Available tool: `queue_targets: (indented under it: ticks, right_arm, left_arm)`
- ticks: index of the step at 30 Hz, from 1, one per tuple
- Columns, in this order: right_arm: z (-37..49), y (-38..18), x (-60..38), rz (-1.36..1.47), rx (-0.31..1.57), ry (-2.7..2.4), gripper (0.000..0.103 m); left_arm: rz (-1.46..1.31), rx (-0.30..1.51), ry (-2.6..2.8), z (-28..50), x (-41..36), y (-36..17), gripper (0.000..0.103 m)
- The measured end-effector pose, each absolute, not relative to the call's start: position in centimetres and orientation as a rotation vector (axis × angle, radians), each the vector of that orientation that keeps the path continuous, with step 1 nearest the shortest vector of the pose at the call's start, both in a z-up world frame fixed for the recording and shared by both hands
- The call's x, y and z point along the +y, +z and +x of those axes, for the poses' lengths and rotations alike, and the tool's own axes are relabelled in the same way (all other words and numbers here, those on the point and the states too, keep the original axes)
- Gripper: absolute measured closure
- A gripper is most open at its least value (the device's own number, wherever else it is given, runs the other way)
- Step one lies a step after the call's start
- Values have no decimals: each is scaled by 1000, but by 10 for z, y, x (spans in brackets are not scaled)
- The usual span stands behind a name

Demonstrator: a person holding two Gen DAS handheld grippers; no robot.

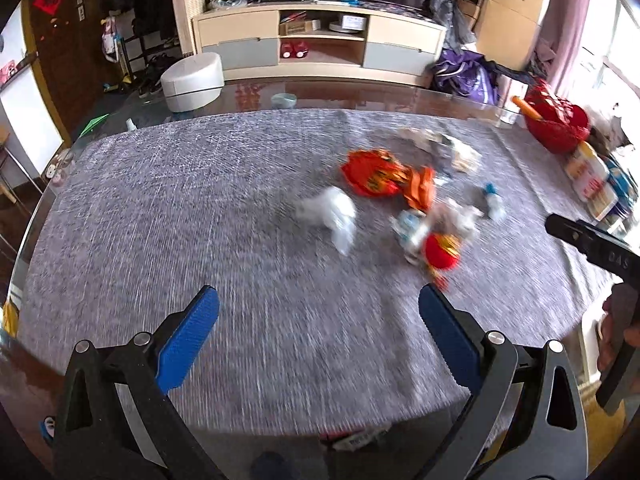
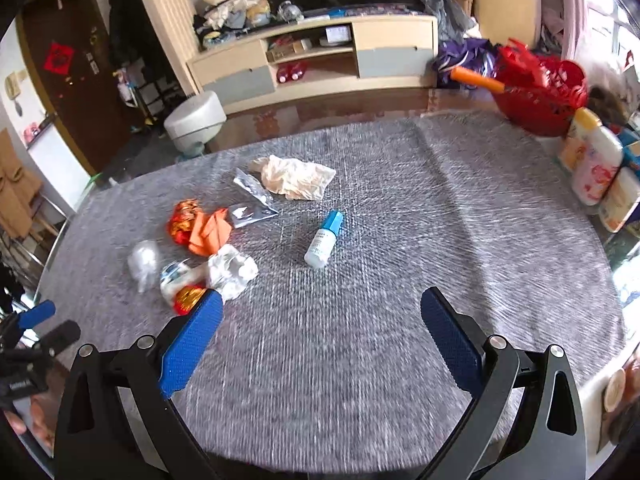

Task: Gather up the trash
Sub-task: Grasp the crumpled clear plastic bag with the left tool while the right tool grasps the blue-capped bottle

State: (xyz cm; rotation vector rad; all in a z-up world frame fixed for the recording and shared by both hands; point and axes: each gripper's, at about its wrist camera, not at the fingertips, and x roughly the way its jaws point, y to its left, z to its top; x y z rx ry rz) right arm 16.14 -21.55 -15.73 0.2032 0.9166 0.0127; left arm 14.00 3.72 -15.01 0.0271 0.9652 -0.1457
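Both claws stand wide apart with nothing between their pads: the left claw (image 1: 319, 318) and the right claw (image 2: 321, 320) each hang above the near part of the grey-clothed surface (image 2: 400, 208), tilted down toward it.

The trash lies in a loose cluster toward the left of the surface's middle. A crumpled tissue (image 2: 294, 178) sits furthest toward the far edge, two clear plastic sachets (image 2: 256, 200) just in front of it, then orange wrappers (image 2: 200, 226), a clear crumpled film (image 2: 230, 268) and a red-and-gold foil piece (image 2: 188, 298) nearest the near edge. A small dropper bottle (image 2: 324, 240) with a blue cap lies on its side, apart from the rest. A red basket (image 2: 540, 92) stands at the far right corner; it may be where the trash goes, though nothing confirms that.

The risks are mostly about thin, light pieces. The sachets lie flat on the cloth, so the pads could pinch the fabric instead and drag the whole cluster. The bottle, lying on its side, could roll away under an off-centre squeeze. The tissue and film could slip free once lifted. With both claws near the same pile, they could also knock each other.

The left wrist view is heavily smeared, so its objects cannot be identified individually there. The foil piece is partly covered by the right claw's left finger (image 2: 192, 340), and the basket's contents cannot be seen.
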Motion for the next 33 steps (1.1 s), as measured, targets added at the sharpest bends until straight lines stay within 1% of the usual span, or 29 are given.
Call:
queue_targets:
  ticks: [2, 3, 4, 6, 7, 8, 11, 14, 19, 21, 22, 23, 24, 25, 27, 33]
  right_arm:
    - [173, -163, -214, 204, 919, 13, 4]
    - [180, -167, -214, 203, 916, 13, 4]
    - [185, -170, -213, 199, 911, 15, 5]
    - [194, -177, -212, 187, 905, 12, 15]
    - [200, -182, -212, 189, 910, 14, 28]
    - [204, -187, -213, 197, 921, 13, 38]
    - [211, -201, -216, 217, 957, 22, 48]
    - [213, -207, -217, 220, 952, 23, 52]
    - [220, -210, -210, 188, 958, 25, 52]
    - [222, -210, -206, 167, 956, 21, 53]
    - [223, -211, -204, 159, 956, 20, 59]
    - [223, -212, -203, 141, 956, 6, 67]
    - [223, -212, -202, 133, 956, 2, 71]
    - [223, -212, -202, 129, 958, 3, 78]
    - [221, -211, -206, 152, 965, 14, 83]
    - [202, -193, -209, 158, 928, 35, 83]
  left_arm:
    - [25, 969, -134, 156, 39, -158, 11]
    - [20, 966, -135, 162, 39, -160, 14]
    - [12, 964, -140, 168, 38, -163, 16]
    - [-1, 961, -158, 180, 36, -167, 23]
    - [-1, 963, -169, 187, 32, -171, 26]
    - [3, 967, -174, 191, 29, -174, 32]
    - [8, 984, -181, 201, 23, -188, 41]
    - [6, 988, -181, 211, 19, -197, 48]
    - [15, 999, -189, 220, 18, -203, 49]
    - [12, 1012, -194, 224, 18, -208, 62]
    - [14, 1020, -197, 224, 17, -210, 65]
    - [17, 1025, -199, 224, 16, -212, 71]
    - [21, 1026, -200, 222, 15, -212, 78]
    - [31, 1027, -200, 221, 14, -212, 82]
    - [58, 1021, -192, 217, 12, -208, 84]
    - [66, 981, -182, 196, 19, -183, 87]
